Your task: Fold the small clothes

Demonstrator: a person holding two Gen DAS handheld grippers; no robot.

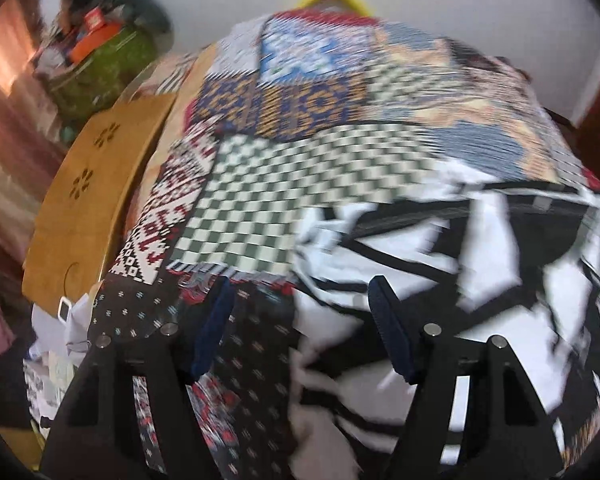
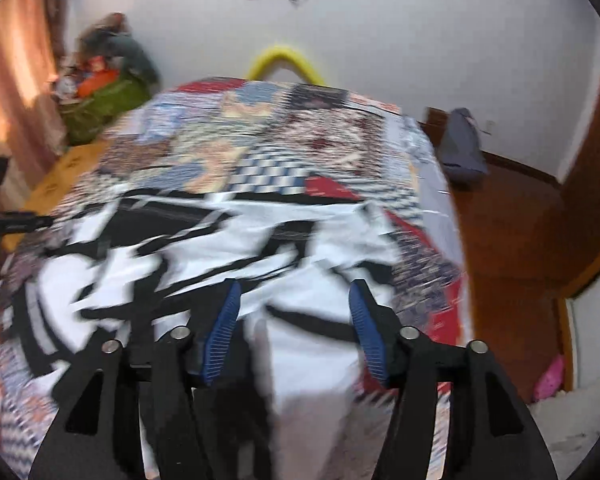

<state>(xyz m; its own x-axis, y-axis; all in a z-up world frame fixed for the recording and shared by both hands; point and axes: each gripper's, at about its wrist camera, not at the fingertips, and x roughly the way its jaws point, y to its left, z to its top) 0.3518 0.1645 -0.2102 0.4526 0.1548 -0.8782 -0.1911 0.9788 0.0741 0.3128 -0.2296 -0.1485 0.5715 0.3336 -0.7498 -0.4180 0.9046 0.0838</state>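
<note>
A white garment with bold black markings point(image 1: 440, 264) lies spread on the patchwork bedspread point(image 1: 300, 128); it also shows in the right wrist view point(image 2: 228, 248). Both views are motion-blurred. My left gripper point(image 1: 302, 300) is open over the garment's left near edge, jaws wide apart with nothing between them. My right gripper point(image 2: 294, 300) is open over the garment's near right part, its blue pads point(image 2: 222, 332) apart and empty. The left gripper's body shows at the far left of the right wrist view point(image 2: 4, 220).
A yellow-brown wooden board point(image 1: 88, 200) lies along the bed's left side. A green bag stuffed with things point(image 1: 100, 64) stands in the far left corner. A yellow hoop point(image 2: 286, 60) sits behind the bed. Wooden floor point(image 2: 512, 220) and a grey bag point(image 2: 462, 148) lie right.
</note>
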